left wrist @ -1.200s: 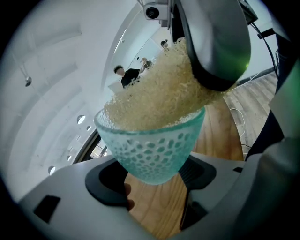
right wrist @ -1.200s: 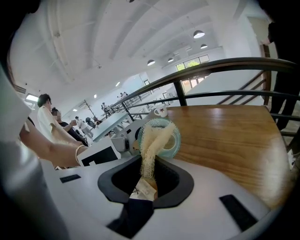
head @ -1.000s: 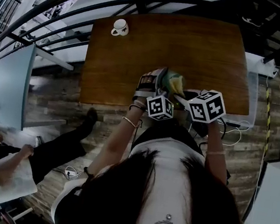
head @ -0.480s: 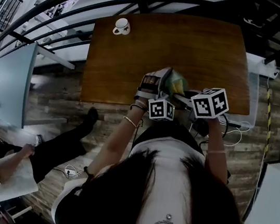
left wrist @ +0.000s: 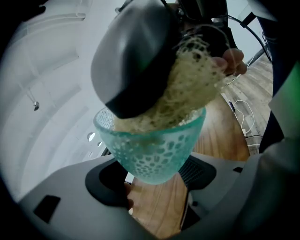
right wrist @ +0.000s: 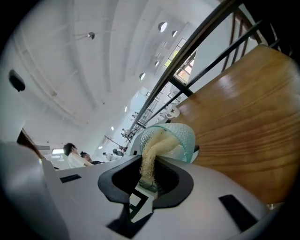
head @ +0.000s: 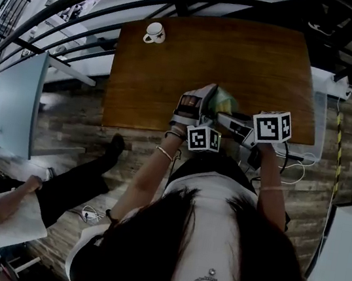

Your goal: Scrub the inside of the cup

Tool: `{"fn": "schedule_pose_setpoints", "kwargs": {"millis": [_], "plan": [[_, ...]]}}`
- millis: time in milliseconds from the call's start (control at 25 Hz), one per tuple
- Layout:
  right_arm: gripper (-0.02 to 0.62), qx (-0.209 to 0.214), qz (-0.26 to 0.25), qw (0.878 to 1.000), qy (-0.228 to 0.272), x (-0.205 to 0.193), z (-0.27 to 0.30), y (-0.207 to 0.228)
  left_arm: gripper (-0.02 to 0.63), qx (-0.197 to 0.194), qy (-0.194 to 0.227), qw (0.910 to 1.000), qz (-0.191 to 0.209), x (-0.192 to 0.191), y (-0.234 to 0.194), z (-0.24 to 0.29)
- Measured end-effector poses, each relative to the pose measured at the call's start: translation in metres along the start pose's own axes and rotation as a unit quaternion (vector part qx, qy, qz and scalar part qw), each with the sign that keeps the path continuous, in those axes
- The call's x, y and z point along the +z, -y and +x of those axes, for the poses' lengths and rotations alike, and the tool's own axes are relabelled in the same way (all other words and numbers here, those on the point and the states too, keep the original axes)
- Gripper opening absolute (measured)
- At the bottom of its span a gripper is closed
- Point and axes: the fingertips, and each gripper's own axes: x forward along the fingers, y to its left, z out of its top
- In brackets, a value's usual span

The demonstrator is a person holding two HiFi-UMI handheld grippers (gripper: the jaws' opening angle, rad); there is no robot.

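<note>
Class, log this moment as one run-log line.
left gripper: shut on cup | right gripper: shut on scrubber | scrubber: in cup | cup: above table

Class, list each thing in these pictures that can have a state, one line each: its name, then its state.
green glass cup, clamped in the left gripper, scrubber stuffed into its mouth.
mesh scrubber, pinched at one end, other end inside the cup.
left gripper, shut on the cup.
right gripper, shut on the scrubber.
white mug, upright on the table, untouched.
</note>
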Motion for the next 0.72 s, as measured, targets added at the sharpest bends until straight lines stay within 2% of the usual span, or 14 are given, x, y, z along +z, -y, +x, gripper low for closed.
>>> {"fn": "schedule_pose_setpoints", "kwargs": {"millis": [200, 400, 720], "plan": [[0.084, 0.047, 0.041, 0.998, 0.032, 0.009, -0.002, -0.008, 0.339, 0.011, 0.005, 0.9999, -0.008, 0.002, -0.003, -0.001], [0.083, 0.086, 0.089, 0.99, 0.069, 0.019, -0.007, -0.013, 0.339, 0.021, 0.007, 0.9996, -0.018, 0.004, -0.008, -0.001], [0.083, 0.159, 0.152, 0.969, 0.11, 0.035, -0.013, -0.018, 0.339, 0.035, 0.01, 0.9991, -0.024, 0.003, -0.016, -0.001]]}}
